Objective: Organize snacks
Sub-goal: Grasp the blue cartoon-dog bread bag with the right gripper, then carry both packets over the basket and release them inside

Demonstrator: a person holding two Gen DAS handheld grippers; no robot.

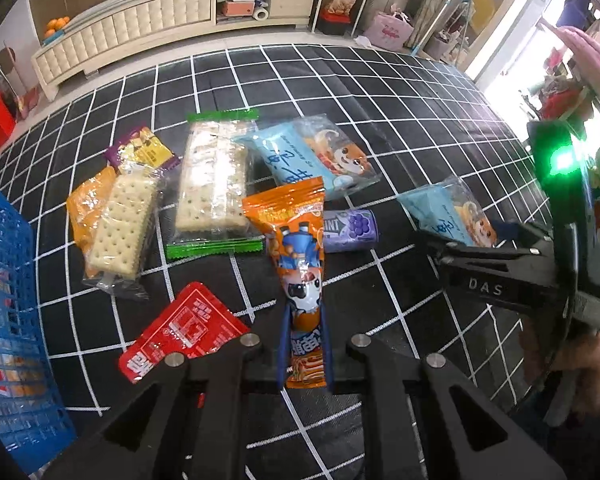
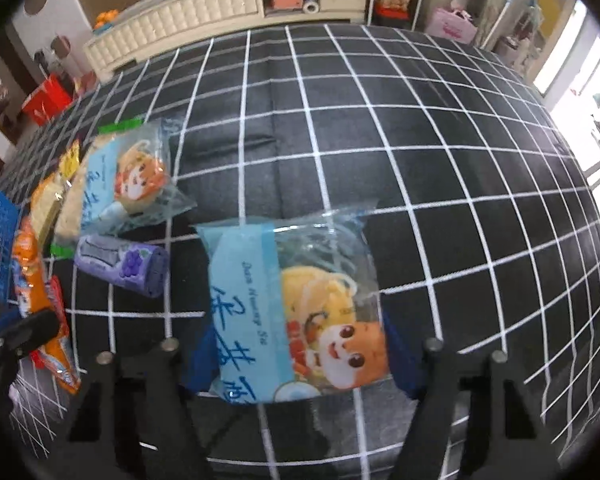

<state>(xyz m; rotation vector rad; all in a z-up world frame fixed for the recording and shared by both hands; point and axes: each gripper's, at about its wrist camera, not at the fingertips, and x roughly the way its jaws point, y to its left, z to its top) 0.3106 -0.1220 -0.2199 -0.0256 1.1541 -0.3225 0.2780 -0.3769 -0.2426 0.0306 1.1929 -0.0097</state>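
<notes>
Lying between half-spread right fingers (image 2: 400, 354), blue packet (image 2: 296, 312); left fingers (image 1: 286, 344) pinching orange packet (image 1: 300, 264).

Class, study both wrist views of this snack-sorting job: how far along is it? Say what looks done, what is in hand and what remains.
Done: some packets already show through the blue basket wall. In hand: the left hand-held gripper is shut on the orange snack stick; the right hand-held gripper straddles a light blue cartoon packet. Left: cracker packs, the red packet, the purple grape pack and another blue packet lie on the checked cloth.
</notes>
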